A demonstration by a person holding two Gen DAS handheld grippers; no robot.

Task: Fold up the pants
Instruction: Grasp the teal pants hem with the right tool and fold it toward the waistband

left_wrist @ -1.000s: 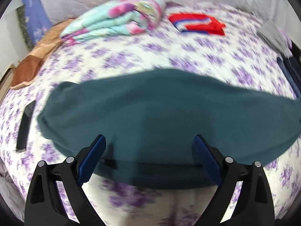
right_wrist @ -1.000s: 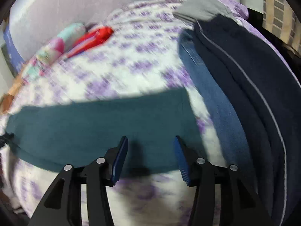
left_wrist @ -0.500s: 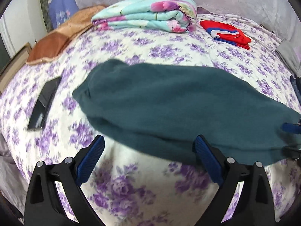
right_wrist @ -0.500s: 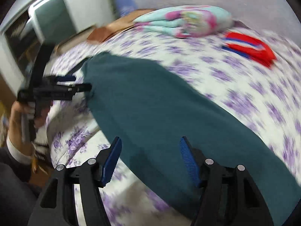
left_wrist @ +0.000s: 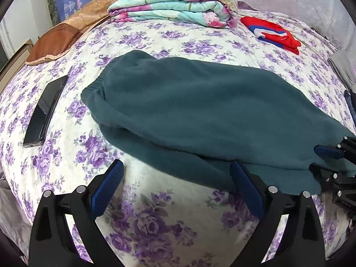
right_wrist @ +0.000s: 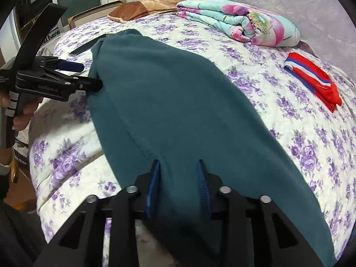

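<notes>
The soft teal fleece pants (left_wrist: 200, 115) lie flat on the bed with the purple flower sheet (left_wrist: 169, 37), folded leg on leg. In the left wrist view their long way runs from 10 o'clock to 4 o'clock. The right gripper (right_wrist: 178, 184) is nearer; its jaws are closing with one end of the pants between them. The left gripper (left_wrist: 175, 191) is wide apart, holding nothing, just short of the near edge. The end under the right gripper is hidden, so I cannot tell waist from cuffs there.
</notes>
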